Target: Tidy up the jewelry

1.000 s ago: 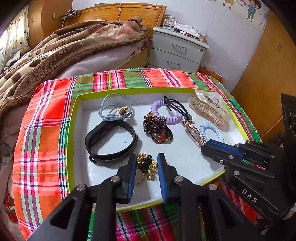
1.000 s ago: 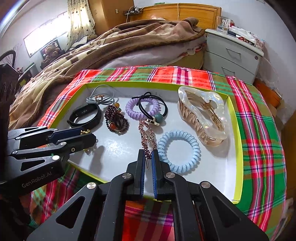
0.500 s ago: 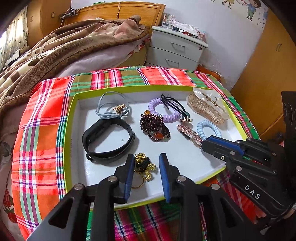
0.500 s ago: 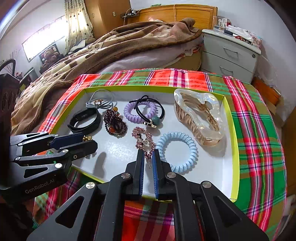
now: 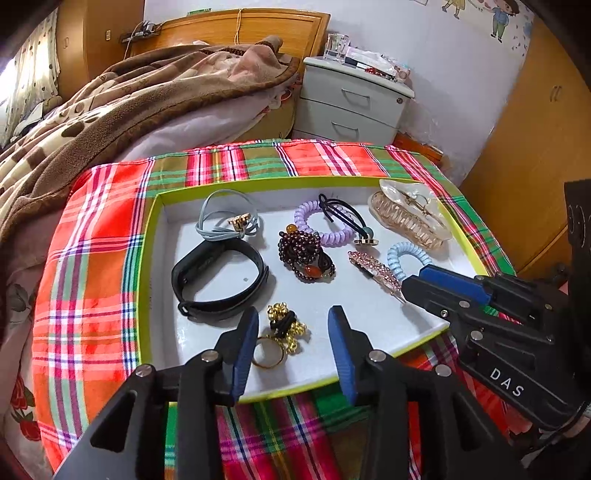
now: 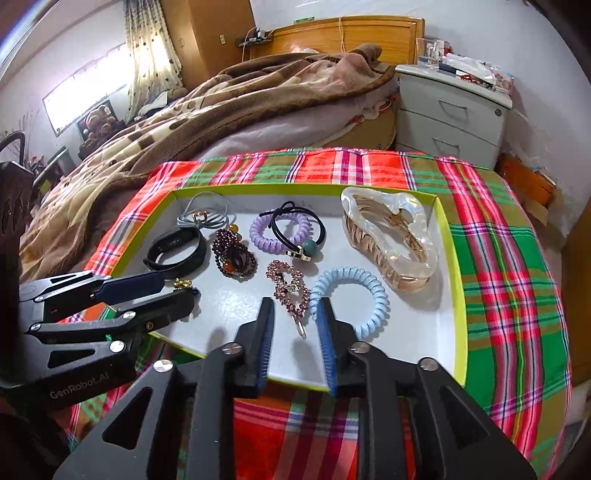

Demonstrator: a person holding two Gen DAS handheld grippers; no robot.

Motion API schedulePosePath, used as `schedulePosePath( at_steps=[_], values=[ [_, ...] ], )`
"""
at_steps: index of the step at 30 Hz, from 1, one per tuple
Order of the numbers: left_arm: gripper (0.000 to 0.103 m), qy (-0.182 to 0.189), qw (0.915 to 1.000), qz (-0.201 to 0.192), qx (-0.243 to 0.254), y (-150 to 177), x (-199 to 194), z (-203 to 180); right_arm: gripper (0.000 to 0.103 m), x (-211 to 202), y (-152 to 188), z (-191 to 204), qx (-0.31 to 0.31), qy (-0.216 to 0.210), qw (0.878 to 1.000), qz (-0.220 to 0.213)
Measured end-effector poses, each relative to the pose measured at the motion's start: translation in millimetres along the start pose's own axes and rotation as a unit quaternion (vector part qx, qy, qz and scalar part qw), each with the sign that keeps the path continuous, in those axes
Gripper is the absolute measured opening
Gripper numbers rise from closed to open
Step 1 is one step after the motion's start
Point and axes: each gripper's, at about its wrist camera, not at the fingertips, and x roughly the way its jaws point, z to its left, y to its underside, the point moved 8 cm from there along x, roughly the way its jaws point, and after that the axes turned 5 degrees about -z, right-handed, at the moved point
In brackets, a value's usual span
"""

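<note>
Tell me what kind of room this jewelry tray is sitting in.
Most likely a bedroom. A bed with a rumpled brown blanket and a wooden headboard stands behind the tray, with a grey nightstand beside the bed.

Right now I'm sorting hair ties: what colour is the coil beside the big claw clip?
Pale blue coil, clearest in the right wrist view.

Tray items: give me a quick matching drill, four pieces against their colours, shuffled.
Column one:
1. coil hair tie
2. wristband
3. claw clip
4. bead bracelet

Column two:
A. dark red
B. clear, pearly
C. light blue
D. black

Pairs: 1-C, 2-D, 3-B, 4-A
</note>
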Motion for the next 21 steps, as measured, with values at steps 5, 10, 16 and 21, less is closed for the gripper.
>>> schedulePosePath(
  at_steps=[5, 10, 16, 21],
  values=[
    [0.044, -0.009, 0.9998, -0.017, 0.0, 2.9, -18.6, -2.8, 0.032, -18.6, -0.4, -0.9, 0.015, 0.012, 0.999, -0.026],
    [0.044, -0.031, 0.9987, -0.04, -0.002, 9.1, -41.8, -2.5, 0.033, -42.0, 3.2, 1.5, 0.019, 0.03, 0.998, -0.055],
    [0.045, -0.064, 0.9955, -0.07, -0.006, 19.1, -67.5, -3.2, 0.033, -70.1, 9.0, 12.2, 0.017, 0.043, 0.994, -0.101],
    [0.045, -0.084, 0.9925, -0.088, -0.004, 28.7, -84.7, -4.0, 0.033, -87.1, 15.1, 21.4, 0.016, 0.051, 0.991, -0.121]
  ],
)
